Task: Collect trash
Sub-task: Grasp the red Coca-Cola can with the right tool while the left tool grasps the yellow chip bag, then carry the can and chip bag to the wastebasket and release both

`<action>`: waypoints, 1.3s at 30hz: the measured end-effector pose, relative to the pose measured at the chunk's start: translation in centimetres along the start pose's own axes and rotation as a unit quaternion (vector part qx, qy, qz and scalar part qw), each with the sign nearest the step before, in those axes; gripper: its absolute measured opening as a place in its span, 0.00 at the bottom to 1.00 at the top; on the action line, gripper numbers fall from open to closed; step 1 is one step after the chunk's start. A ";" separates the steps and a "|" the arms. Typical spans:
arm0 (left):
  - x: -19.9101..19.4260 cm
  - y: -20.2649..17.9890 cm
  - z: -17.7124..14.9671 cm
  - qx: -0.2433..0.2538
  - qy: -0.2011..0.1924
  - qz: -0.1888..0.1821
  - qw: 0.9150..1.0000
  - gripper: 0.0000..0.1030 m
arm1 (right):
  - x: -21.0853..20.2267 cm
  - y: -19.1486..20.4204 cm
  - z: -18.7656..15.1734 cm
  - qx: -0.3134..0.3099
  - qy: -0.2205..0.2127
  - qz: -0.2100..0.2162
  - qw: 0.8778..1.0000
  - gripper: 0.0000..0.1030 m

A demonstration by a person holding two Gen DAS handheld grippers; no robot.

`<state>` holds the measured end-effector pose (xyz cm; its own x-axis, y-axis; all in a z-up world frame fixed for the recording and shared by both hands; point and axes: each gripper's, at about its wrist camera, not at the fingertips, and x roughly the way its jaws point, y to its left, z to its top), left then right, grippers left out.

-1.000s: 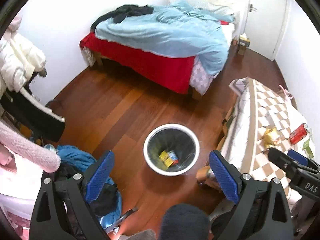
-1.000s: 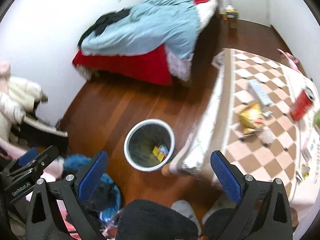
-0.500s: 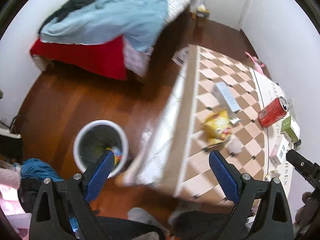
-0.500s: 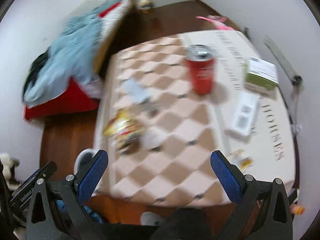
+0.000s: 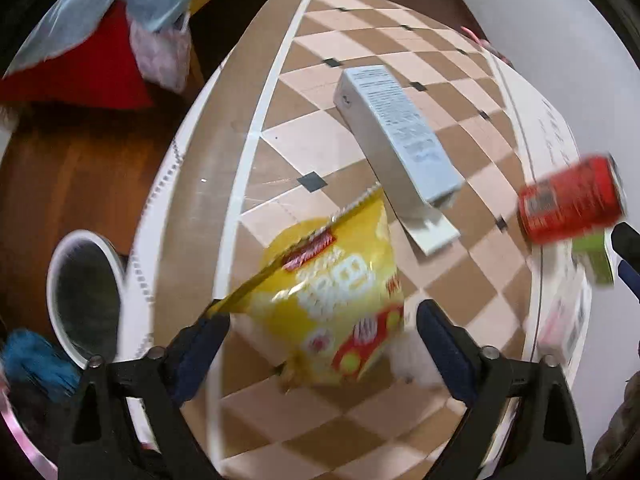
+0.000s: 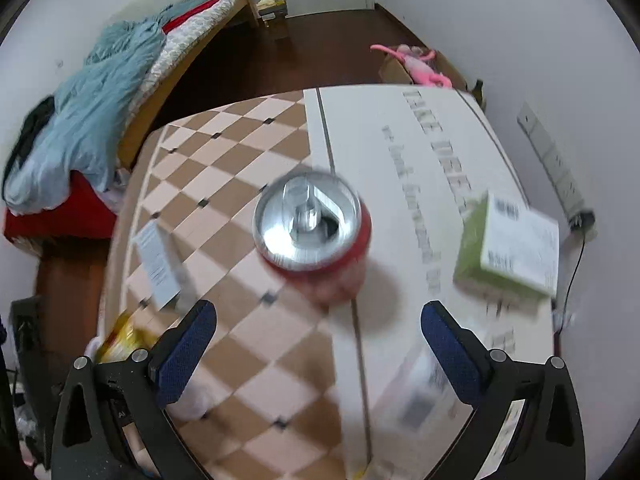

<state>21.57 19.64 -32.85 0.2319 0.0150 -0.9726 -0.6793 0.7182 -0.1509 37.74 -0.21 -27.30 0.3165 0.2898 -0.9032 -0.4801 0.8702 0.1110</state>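
A yellow snack bag (image 5: 336,296) lies on the checkered table (image 5: 280,128), right in front of my open left gripper (image 5: 316,340); its lower part sits between the blue pads (image 5: 200,344). A red soda can (image 6: 314,226) stands upright on the table just ahead of my open right gripper (image 6: 316,344), with nothing between the fingers. The same can (image 5: 568,200) shows at the right in the left wrist view. The white-rimmed waste bin (image 5: 86,300) stands on the floor left of the table. The snack bag (image 6: 120,340) peeks in at the lower left of the right wrist view.
A long white-blue box (image 5: 396,136) lies beyond the snack bag. A green-white box (image 6: 508,248) sits right of the can, another white box (image 6: 424,392) nearer. The bed with blue duvet (image 6: 92,120) stands left; a power strip (image 6: 552,160) hangs on the right wall.
Both grippers swung from above the bin over to the table and came down close. The left one now hovers at the snack bag, the right one at the soda can. Both stayed open.
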 end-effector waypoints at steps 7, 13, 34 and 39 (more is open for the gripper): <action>0.8 -1.1 0.6 -0.023 -0.035 0.013 0.999 0.53 | 3.3 1.0 2.8 -0.028 0.006 -0.026 0.999 0.94; 0.4 -2.0 0.4 -0.004 -0.058 0.027 0.998 0.48 | 4.5 0.7 3.2 -0.024 0.013 -0.025 0.999 0.67; -16.4 2.2 -0.5 0.024 -0.222 0.039 0.974 0.45 | -9.6 6.1 -0.1 -0.075 -0.078 0.059 0.992 0.66; -21.7 6.5 -1.6 0.004 -0.252 0.034 0.967 0.45 | -13.7 11.1 -1.4 -0.106 -0.090 0.111 0.984 0.66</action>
<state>10.99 22.84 -13.01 0.4985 0.3985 -0.7699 -0.7000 0.7089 -0.0862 26.88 4.94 -14.28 0.3152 0.5457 -0.7765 -0.7078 0.6802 0.1907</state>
